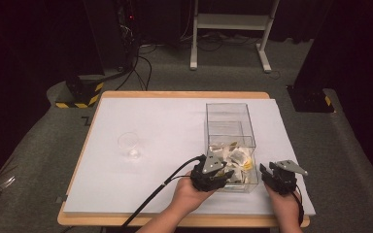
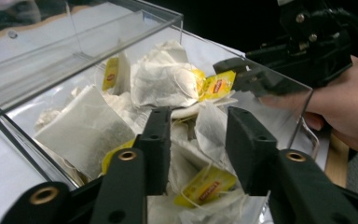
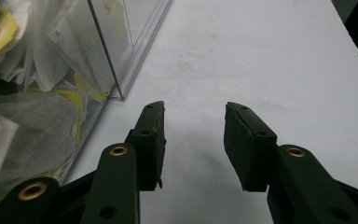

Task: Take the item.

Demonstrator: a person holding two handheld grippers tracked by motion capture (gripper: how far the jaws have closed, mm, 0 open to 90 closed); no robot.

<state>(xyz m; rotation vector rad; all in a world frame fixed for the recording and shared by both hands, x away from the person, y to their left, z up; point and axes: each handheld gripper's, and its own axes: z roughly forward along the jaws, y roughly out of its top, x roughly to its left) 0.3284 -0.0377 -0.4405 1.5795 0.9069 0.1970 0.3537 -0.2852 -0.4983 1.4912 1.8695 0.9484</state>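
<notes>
With both jaws apart, the left gripper (image 2: 193, 144) straddling white paper tea bags (image 2: 165, 79) in the clear acrylic box (image 1: 230, 141) risks snagging several, while the right gripper (image 3: 193, 140) waits empty.

The left gripper (image 2: 196, 140) is black with brass-coloured rivets. Between its jaws lie white tea bags (image 2: 163, 79) carrying yellow tags (image 2: 206, 185) with a red mark. Around them stands a clear, colourless box (image 1: 230, 141). Beyond the box sits the black right gripper (image 1: 278, 178), with a grey plate on top. Under its jaws the table sheet (image 3: 261, 60) is white with faint yellowish stains. Far to the left of the left gripper stands a clear cup (image 1: 128, 144). The table edge (image 1: 175, 94) is light wood.
</notes>
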